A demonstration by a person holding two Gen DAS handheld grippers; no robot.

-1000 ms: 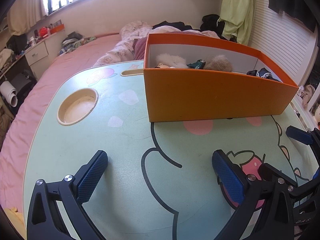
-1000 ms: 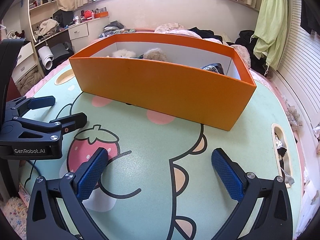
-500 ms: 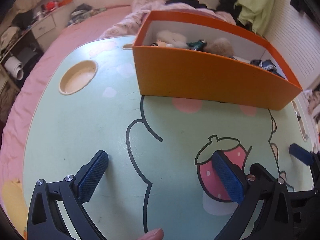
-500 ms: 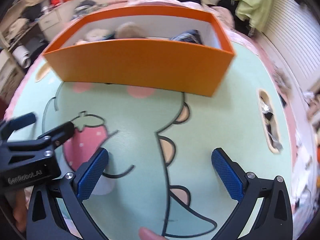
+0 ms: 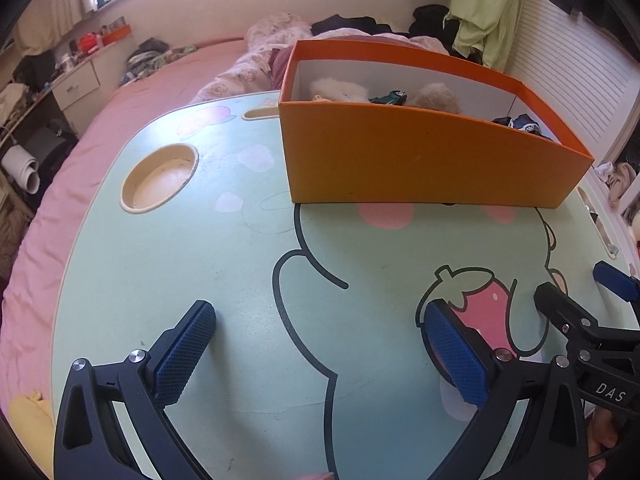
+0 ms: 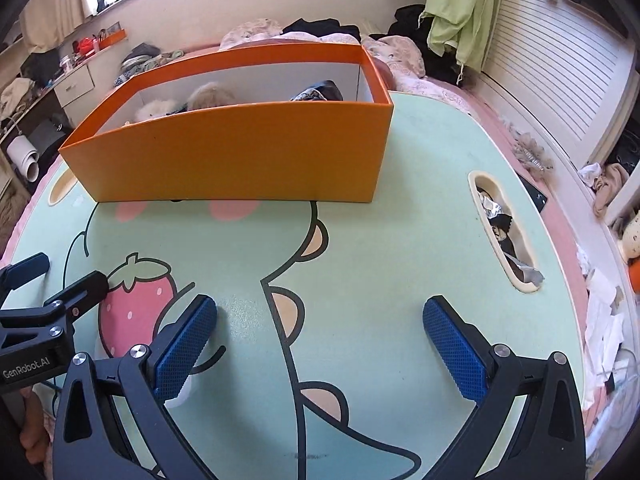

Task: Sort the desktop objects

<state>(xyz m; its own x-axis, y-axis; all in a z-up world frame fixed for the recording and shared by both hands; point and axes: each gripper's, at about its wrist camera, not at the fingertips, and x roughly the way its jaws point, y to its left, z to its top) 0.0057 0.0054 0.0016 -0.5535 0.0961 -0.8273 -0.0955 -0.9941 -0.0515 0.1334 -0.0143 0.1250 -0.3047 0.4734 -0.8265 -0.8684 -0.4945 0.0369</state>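
1. Behind the mint surface (image 5: 168,248), a pink bed; orange box (image 5: 420,160) holds plush toys and a toy car (image 5: 390,98).
2. I hold left gripper (image 5: 320,356) and right gripper (image 6: 320,352) spread, empty (sorting looks finished).
3. Next: check for strays.
4. Since half a second ago, both views tilted back up.

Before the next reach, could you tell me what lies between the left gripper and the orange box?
Nothing: only bare printed tabletop between left gripper and box, per the left wrist view.
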